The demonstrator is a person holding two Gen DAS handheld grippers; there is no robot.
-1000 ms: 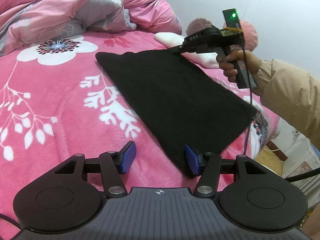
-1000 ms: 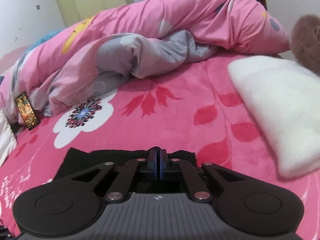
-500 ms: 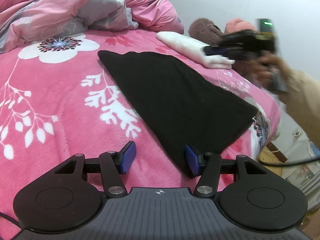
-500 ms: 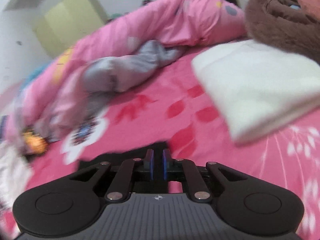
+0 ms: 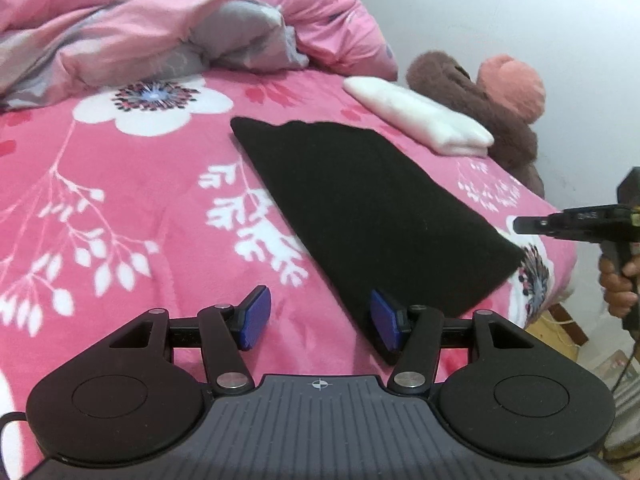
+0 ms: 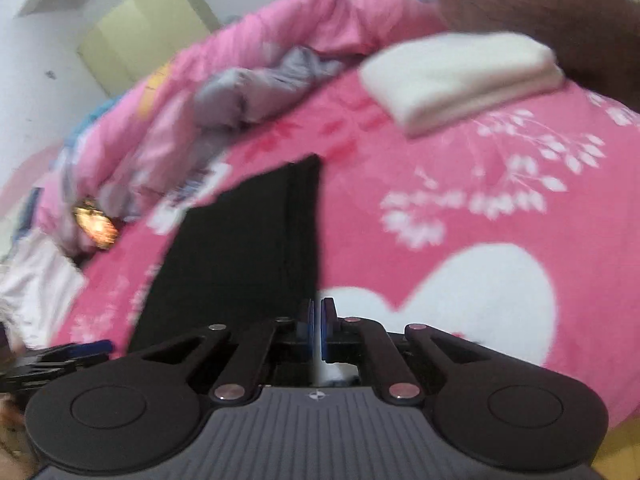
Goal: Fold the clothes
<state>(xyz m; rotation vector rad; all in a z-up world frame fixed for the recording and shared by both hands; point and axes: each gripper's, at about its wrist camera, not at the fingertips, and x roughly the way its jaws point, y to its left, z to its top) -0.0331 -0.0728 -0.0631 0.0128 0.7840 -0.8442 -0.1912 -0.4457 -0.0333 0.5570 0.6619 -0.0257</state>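
A black cloth (image 5: 360, 208) lies flat and folded on a pink blanket with white flowers (image 5: 120, 200), which covers the bed. The left gripper (image 5: 320, 320) is low over the blanket at the near corner of the cloth. Its two blue pads (image 5: 256, 316) stand wide apart; the right pad is at the edge of the cloth, the left one is over bare blanket, and nothing is between them. The right gripper (image 6: 318, 324) is at the other near corner of the cloth. Its pads are almost together, with only a thin gap, and they hold nothing. In the left wrist view a hand (image 5: 618, 284) holds this gripper just beside the bed edge. Farther away lie a folded white towel (image 5: 416, 120), a brown plush toy (image 5: 472, 108) and a crumpled pink and grey quilt (image 5: 180, 32).
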